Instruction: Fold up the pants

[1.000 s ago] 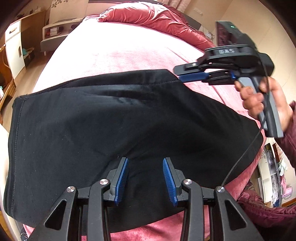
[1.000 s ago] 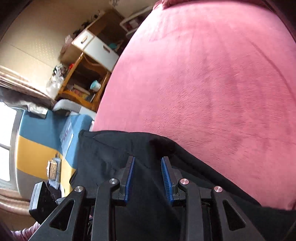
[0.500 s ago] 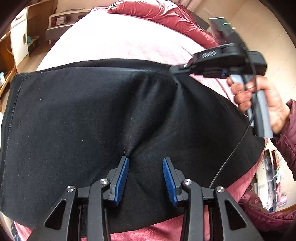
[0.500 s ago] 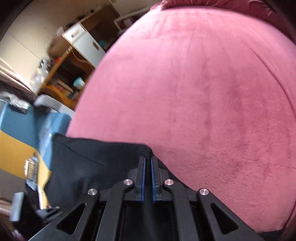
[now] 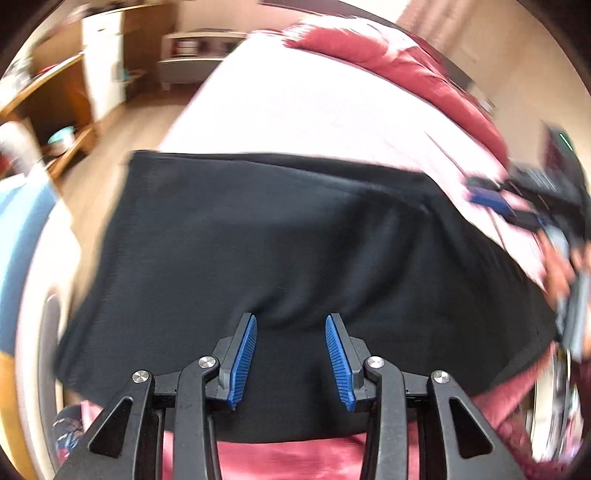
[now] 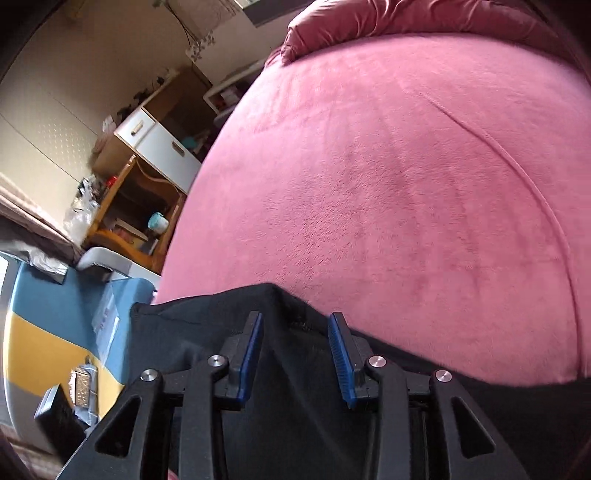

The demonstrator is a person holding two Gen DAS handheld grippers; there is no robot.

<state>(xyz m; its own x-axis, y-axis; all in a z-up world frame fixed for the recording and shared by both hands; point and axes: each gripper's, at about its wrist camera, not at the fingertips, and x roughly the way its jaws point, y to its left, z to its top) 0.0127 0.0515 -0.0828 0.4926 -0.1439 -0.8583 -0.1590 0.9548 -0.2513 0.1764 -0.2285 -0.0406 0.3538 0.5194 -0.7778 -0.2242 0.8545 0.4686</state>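
Observation:
Black pants (image 5: 277,229) lie folded across the pink bed (image 5: 314,110). My left gripper (image 5: 291,317) hangs over their near part, jaws apart, with a small pucker of cloth just ahead of the fingertips and nothing pinched. My right gripper (image 6: 295,314) is over the far corner of the pants (image 6: 192,332). Its jaws are opening and the pads stand clear of the cloth that lies between and below them. In the blurred left wrist view, the right gripper (image 5: 491,199) shows at the right edge, held by a hand (image 5: 561,273).
A red quilt (image 6: 406,22) is bunched at the far end of the bed. Left of the bed stand a wooden desk (image 6: 125,206) and a white cabinet (image 6: 159,144). A blue and yellow surface (image 6: 48,325) with small items lies at the lower left.
The right gripper, shut on the pants' far corner half a second ago, has opened and drawn back. The left gripper shifted and rolled, so its view has swung; its jaws stay equally apart.

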